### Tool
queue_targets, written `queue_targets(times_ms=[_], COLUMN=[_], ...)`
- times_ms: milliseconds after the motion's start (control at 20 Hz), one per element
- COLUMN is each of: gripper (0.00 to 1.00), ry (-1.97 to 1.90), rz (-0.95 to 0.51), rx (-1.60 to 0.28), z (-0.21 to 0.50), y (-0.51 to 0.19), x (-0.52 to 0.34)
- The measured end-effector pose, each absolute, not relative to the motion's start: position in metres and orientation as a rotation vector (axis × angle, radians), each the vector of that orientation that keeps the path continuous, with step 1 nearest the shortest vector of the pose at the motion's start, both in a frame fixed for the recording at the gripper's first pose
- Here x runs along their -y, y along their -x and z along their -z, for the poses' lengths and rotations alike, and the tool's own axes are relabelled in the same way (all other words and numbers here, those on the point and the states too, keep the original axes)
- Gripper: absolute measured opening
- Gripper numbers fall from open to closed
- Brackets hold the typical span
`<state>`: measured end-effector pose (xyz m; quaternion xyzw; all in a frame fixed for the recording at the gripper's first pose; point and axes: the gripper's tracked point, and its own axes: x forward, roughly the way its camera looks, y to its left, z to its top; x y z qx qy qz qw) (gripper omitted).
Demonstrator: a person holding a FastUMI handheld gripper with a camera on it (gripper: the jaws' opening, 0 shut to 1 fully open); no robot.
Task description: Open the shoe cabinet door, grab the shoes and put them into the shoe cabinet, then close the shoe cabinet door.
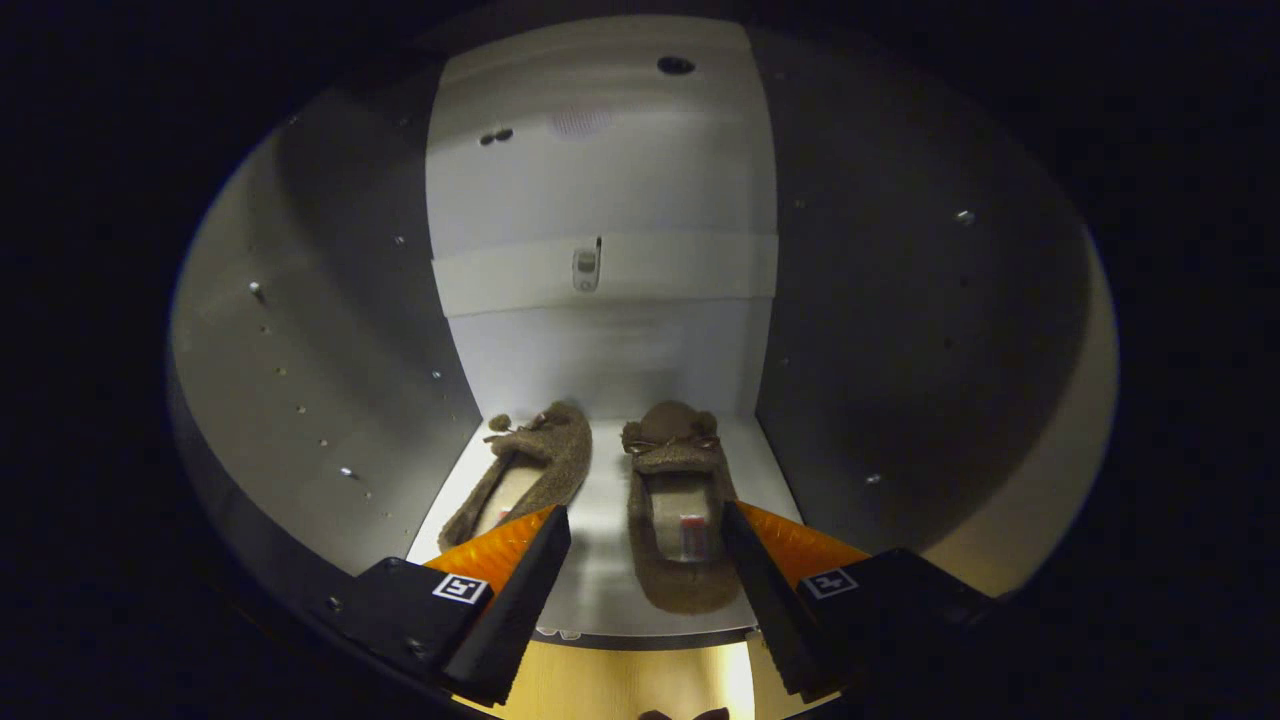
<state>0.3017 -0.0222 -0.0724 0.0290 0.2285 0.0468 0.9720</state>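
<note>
Two brown fuzzy slippers lie side by side on the white bottom shelf inside the shoe cabinet, toes toward the back wall. The left slipper lies angled, its heel behind my left finger. The right slipper lies straight, its heel between my fingers near the right one. My gripper is open at the cabinet's mouth, and neither finger presses on a slipper.
The cabinet's grey side walls rise close on both sides, dotted with peg holes. A white back panel with a crossbar and a small fitting stands beyond the slippers. Light wooden floor shows below the shelf edge.
</note>
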Motion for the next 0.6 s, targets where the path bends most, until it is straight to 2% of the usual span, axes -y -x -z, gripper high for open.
queue_targets(times_ms=[300, 600], gripper=[0.97, 0.97], ry=[-0.128, -0.072], rz=[-0.087, -0.097], rx=[-0.279, -0.153], z=[0.019, 0.015], y=[-0.229, -0.102], x=[0.031, 0.043])
